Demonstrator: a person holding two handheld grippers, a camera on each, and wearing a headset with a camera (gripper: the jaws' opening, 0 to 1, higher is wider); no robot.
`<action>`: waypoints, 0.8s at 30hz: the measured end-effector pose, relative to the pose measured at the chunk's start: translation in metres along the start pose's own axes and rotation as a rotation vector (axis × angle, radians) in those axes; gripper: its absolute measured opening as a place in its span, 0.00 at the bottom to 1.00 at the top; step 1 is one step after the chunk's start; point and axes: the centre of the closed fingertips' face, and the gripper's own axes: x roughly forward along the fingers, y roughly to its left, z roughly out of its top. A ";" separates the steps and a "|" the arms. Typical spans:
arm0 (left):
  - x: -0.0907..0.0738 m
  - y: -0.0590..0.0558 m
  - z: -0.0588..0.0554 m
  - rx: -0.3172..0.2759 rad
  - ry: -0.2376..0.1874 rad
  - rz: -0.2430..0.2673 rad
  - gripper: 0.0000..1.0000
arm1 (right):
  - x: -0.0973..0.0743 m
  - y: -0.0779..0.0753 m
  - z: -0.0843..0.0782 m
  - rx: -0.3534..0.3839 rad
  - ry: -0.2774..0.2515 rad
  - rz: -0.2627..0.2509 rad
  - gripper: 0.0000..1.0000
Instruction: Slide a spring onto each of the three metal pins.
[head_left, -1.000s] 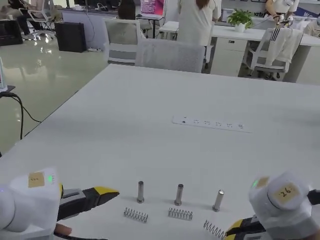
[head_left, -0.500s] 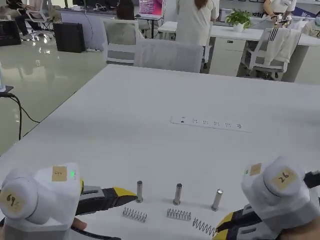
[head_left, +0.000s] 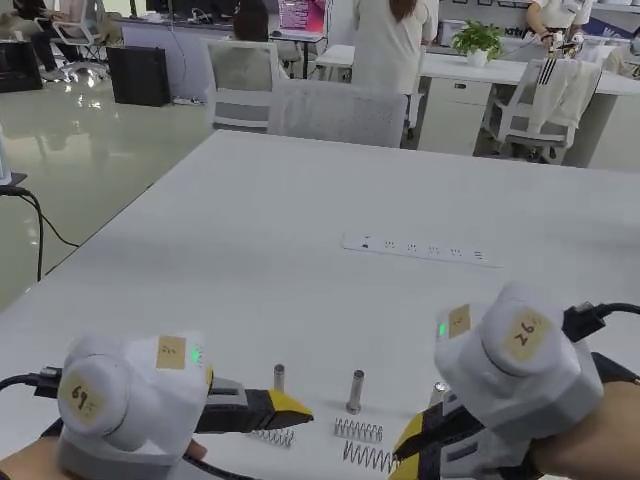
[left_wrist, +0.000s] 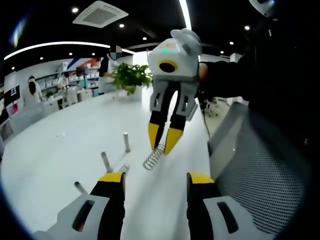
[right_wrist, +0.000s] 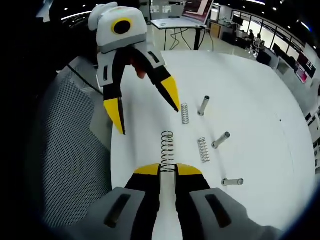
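Three short metal pins stand upright in a row near the table's front edge: the left pin (head_left: 279, 377), the middle pin (head_left: 356, 390) and the right pin (head_left: 439, 387), which is mostly hidden behind my right gripper. My right gripper (head_left: 405, 446) (right_wrist: 167, 170) is shut on the end of a spring (right_wrist: 167, 149) (head_left: 368, 457), which sticks out ahead of its jaws just above the table. Two more springs (right_wrist: 185, 113) (right_wrist: 202, 149) lie flat beside the pins. My left gripper (head_left: 288, 412) (left_wrist: 156, 179) is open and holds nothing, facing the right gripper's tips.
A white power strip (head_left: 418, 248) lies further back on the white table (head_left: 250, 220). A grey mesh chair back (left_wrist: 260, 170) is close at the near table edge. Chairs, desks and people are in the room beyond.
Both grippers have come in toward the middle of the pin row. The right one has moved left with the spring; the left one has moved right.
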 end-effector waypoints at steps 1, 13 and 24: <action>0.001 -0.001 0.000 0.008 0.001 -0.006 0.42 | 0.001 0.002 0.001 -0.007 0.007 0.010 0.08; 0.011 -0.011 -0.003 0.074 0.025 -0.058 0.23 | 0.004 0.016 0.005 -0.066 0.038 0.067 0.08; 0.017 -0.017 -0.011 0.173 0.072 -0.073 0.06 | 0.006 0.025 0.005 -0.078 0.052 0.101 0.08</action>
